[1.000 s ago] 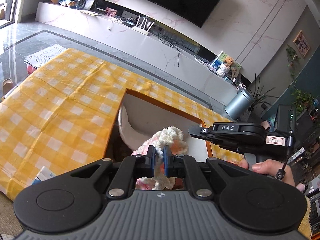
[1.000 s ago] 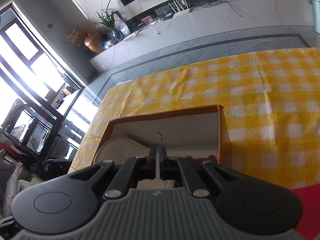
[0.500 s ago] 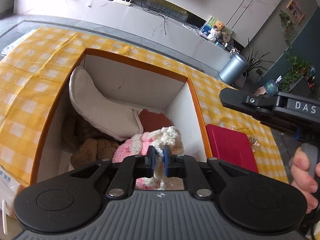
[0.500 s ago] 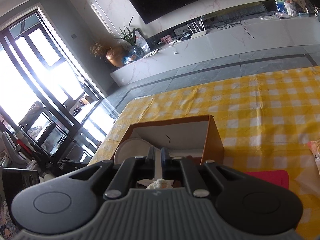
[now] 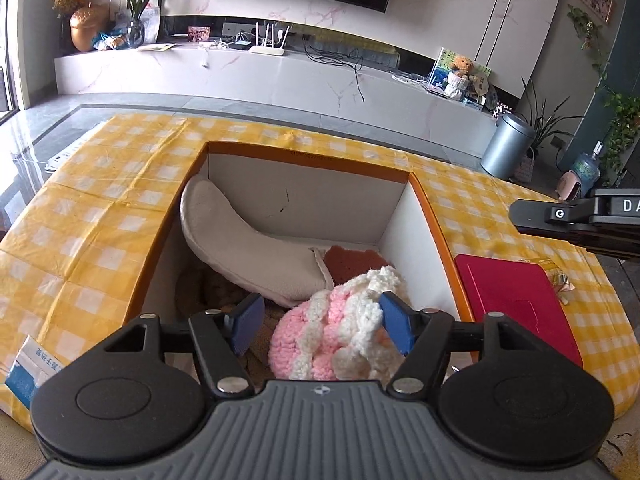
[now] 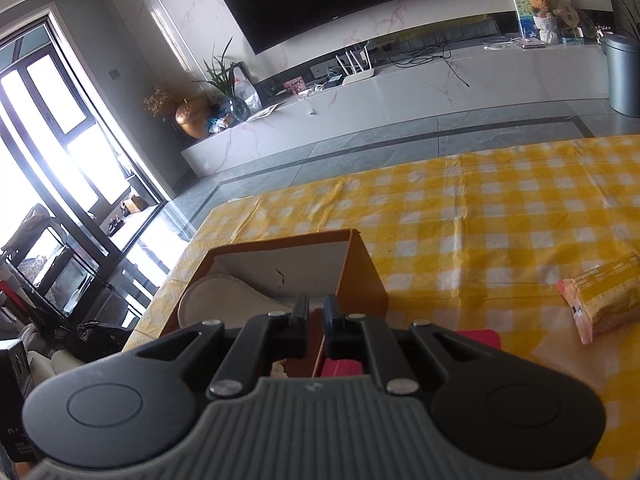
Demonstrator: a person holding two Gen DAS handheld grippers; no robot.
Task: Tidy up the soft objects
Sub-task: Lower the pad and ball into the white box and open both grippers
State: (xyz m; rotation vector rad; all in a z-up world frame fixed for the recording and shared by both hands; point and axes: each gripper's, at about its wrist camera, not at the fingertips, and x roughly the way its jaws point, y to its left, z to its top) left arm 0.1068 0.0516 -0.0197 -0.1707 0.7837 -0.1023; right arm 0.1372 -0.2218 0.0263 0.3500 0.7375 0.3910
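An orange box (image 5: 434, 224) with white inner walls sits on the yellow checked table. Inside lie a cream cushion (image 5: 248, 248), a brown knitted piece (image 5: 352, 262), a brown plush thing (image 5: 224, 294) and a pink-and-white knitted piece (image 5: 336, 332). My left gripper (image 5: 320, 322) is open over the box, its blue pads on either side of the knitted piece, not closed on it. My right gripper (image 6: 317, 314) is above the box's right wall (image 6: 360, 280), jaws slightly apart with nothing between them. Its body also shows in the left wrist view (image 5: 580, 222).
A red flat lid (image 5: 516, 300) lies right of the box. A crumpled wrapper (image 5: 558, 280) lies beyond it. A pink-orange packet (image 6: 604, 296) lies on the table at the right. A blue-and-white card (image 5: 34, 368) is at the table's near left edge.
My left gripper has opened and let go of the pink-and-white knitted piece, which now rests in the box. My right gripper has risen, drawn back to the right and parted a little.
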